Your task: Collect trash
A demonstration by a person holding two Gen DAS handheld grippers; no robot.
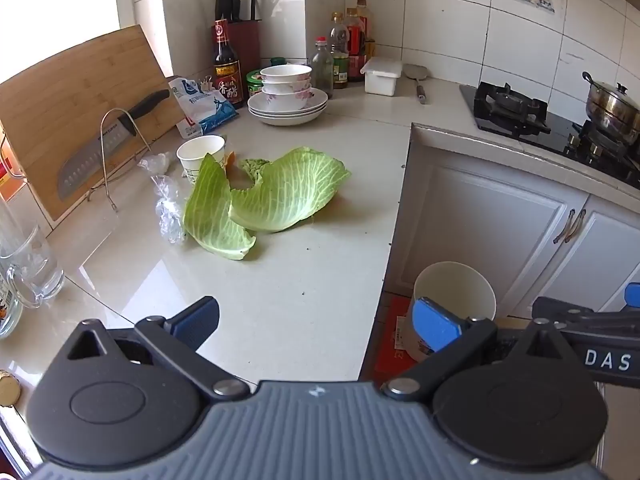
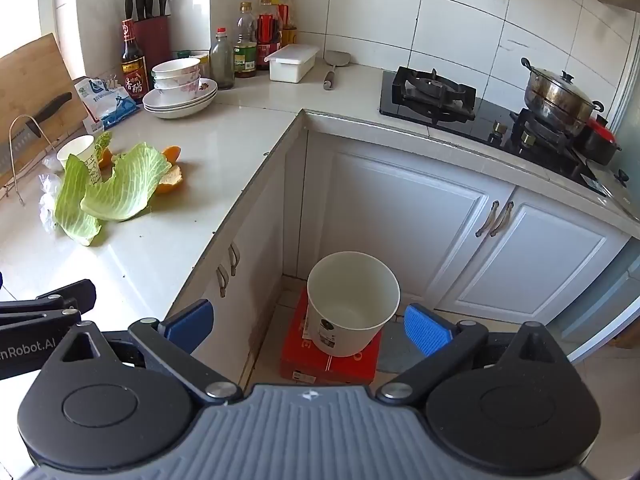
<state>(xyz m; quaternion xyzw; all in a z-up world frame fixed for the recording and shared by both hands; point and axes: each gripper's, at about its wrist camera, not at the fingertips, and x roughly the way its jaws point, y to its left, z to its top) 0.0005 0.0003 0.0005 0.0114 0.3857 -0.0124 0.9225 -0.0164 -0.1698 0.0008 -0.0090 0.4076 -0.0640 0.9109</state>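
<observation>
Two cabbage leaves (image 1: 256, 200) lie overlapping on the pale kitchen surface (image 1: 312, 280), with a white paper cup (image 1: 200, 156) touching their far edge, crumpled clear plastic wrap (image 1: 168, 208) just beside them, and orange peels (image 2: 170, 178) tucked behind the leaves. The left gripper (image 1: 316, 320) hovers over the near edge of the surface with its fingers spread wide and nothing between them. The right gripper (image 2: 308, 322) is likewise spread and empty above a white paper bucket (image 2: 352, 304), which stands upright on a red box (image 2: 332, 364) on the floor in the cabinet corner.

Countertop (image 1: 320, 280): glossy, smooth stone-like surface. Cutting board (image 1: 72, 92), upper left: matt wood. Pot (image 2: 556, 96), upper right: polished metal.
</observation>
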